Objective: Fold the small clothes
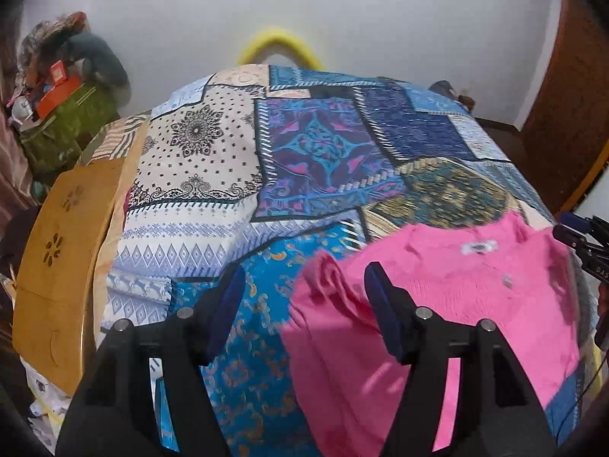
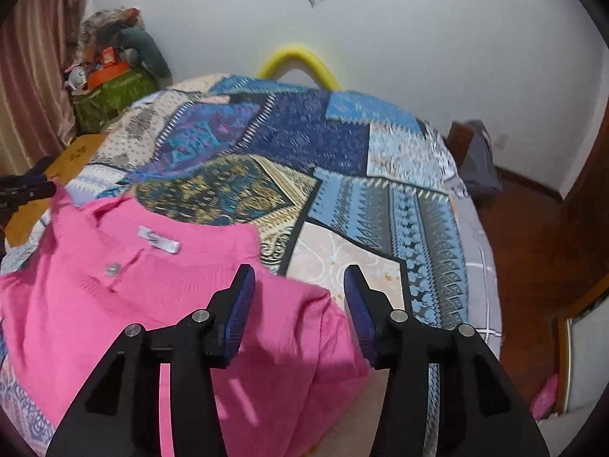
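Observation:
A small pink knit top (image 1: 437,304) lies spread on a patchwork bedspread (image 1: 304,152), its collar and white label (image 2: 160,243) toward the far side. My left gripper (image 1: 304,285) is open above the top's left shoulder and sleeve. My right gripper (image 2: 300,285) is open above the top's right shoulder (image 2: 304,304). Neither holds anything. The right gripper's tip shows at the right edge of the left wrist view (image 1: 582,236). The left gripper's tip shows at the left edge of the right wrist view (image 2: 26,190).
A wooden board (image 1: 57,259) lies along the bed's left side. A green bag heaped with clutter (image 2: 110,95) stands in the far left corner. A yellow curved tube (image 2: 297,63) rises behind the bed. Wooden floor (image 2: 533,247) and a grey bundle (image 2: 479,163) lie to the right.

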Tool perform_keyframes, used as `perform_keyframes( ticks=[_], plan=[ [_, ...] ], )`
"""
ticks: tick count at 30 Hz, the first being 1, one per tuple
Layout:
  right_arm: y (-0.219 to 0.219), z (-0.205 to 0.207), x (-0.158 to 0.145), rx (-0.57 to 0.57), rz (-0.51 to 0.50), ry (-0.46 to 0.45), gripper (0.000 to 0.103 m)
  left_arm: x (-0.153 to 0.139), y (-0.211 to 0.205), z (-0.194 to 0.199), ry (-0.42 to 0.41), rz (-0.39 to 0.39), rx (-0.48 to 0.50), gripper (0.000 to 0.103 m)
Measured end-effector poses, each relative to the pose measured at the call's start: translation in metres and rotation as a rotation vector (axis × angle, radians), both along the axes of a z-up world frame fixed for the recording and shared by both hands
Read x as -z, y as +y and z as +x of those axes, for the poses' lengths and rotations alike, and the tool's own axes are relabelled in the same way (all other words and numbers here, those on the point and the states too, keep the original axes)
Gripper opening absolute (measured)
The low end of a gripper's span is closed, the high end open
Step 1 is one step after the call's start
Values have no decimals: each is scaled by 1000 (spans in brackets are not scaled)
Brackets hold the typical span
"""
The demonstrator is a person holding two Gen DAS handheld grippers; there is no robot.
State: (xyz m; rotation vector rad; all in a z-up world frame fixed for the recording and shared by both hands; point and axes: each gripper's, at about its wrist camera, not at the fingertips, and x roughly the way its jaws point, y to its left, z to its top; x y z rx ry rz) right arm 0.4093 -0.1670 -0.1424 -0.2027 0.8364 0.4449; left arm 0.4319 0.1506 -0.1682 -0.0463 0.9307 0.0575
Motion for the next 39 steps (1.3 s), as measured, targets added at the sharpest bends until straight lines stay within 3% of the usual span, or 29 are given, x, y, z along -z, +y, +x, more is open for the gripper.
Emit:
perform_keyframes(
  ticks=[7,12,18,22,26,30,33,39],
  plan=[
    [6,-36,-14,-102,77,22,49,5,-34,-26,96,-51,91,64],
    [23,-48,5,-177,101,111,49,24,-72,-30,161,-59,179,64],
    [43,-32,38,-201,102,225,49,44,-96,-8,228,-46,228,66],
    [50,-9,43,-189,81,229,49,43,-96,21,217,20,252,68],
    [51,16,30,-113,51,142,49,40,-78,57,203,111,148,68],
    [42,20,2,-32,65,28,49,18,-38,62,141,25,-21,68],
    [34,10,-14,-48,86,21,49,5,-18,44,126,-35,-43,68],
    [13,-34,-23,-95,79,45,49,4,-13,-16,180,-33,-1,68]
  ],
)
